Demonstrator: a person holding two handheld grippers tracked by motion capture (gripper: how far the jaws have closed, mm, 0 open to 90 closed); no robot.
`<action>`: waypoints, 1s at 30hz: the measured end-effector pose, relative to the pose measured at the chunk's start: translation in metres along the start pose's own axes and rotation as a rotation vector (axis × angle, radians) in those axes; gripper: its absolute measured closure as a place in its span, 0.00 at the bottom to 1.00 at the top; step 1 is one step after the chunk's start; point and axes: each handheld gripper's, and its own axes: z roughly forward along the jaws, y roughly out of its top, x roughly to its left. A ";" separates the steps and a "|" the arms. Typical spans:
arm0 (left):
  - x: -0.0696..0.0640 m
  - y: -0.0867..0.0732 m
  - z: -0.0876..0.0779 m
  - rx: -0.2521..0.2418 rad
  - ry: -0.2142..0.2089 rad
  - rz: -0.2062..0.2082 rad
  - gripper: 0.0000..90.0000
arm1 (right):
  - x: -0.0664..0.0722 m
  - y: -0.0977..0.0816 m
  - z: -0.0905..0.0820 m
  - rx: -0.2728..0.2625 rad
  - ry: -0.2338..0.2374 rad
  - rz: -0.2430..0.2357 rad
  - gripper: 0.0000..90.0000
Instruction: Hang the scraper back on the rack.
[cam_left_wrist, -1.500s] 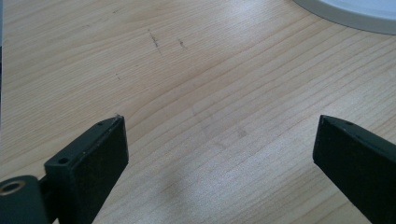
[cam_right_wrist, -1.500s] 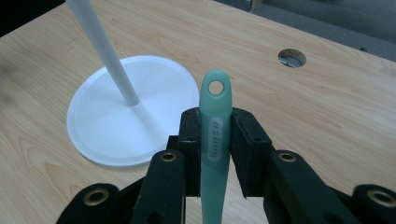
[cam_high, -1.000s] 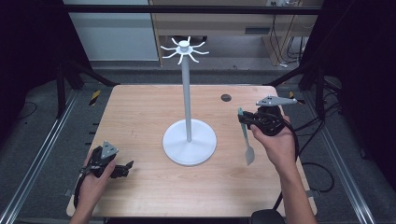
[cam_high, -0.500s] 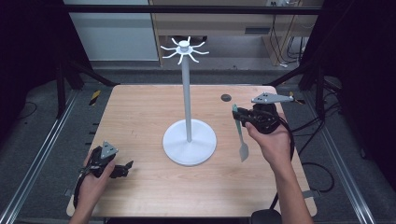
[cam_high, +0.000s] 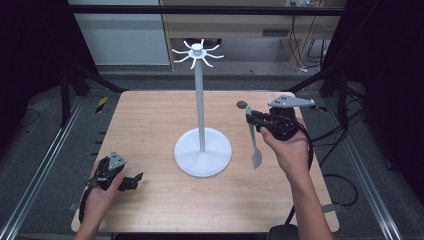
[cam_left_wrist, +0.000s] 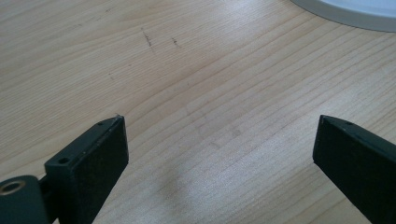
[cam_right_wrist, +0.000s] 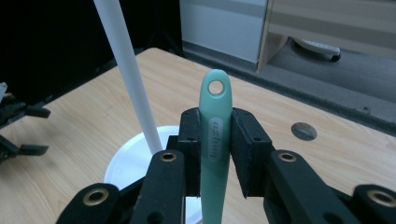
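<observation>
A white stand rises from a round base (cam_high: 203, 152) at the table's middle; its thin pole (cam_high: 200, 100) ends in a ring of hooks (cam_high: 197, 52). To the right of the pole, my right gripper (cam_high: 251, 118) is shut on the handle of a pale green spatula (cam_high: 254, 145), whose blade hangs down above the table. In the right gripper view the spatula (cam_right_wrist: 215, 93) stands upright between the jaws, its hanging hole just above them, the pole (cam_right_wrist: 130, 74) close on the left. My left gripper (cam_high: 135, 179) rests open on the table at the near left, its jaws wide apart over bare wood (cam_left_wrist: 219, 140).
A small dark disc (cam_high: 242, 104) lies on the wooden table (cam_high: 150, 120) behind the right gripper. Metal rails run along both sides of the table. A cabinet and cables stand beyond the far edge.
My right gripper has carried the spatula leftward, closer to the stand's pole. The left gripper has stayed where it was.
</observation>
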 end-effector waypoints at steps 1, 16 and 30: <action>0.000 0.000 0.000 0.001 -0.001 0.000 0.03 | 0.001 0.001 0.000 -0.008 -0.001 0.003 0.83; 0.000 0.000 0.000 -0.003 0.002 -0.001 0.03 | 0.019 0.020 0.001 -0.082 0.020 -0.006 0.83; 0.000 0.000 0.000 -0.001 0.002 0.000 0.03 | 0.034 0.042 -0.004 -0.133 0.037 -0.031 0.83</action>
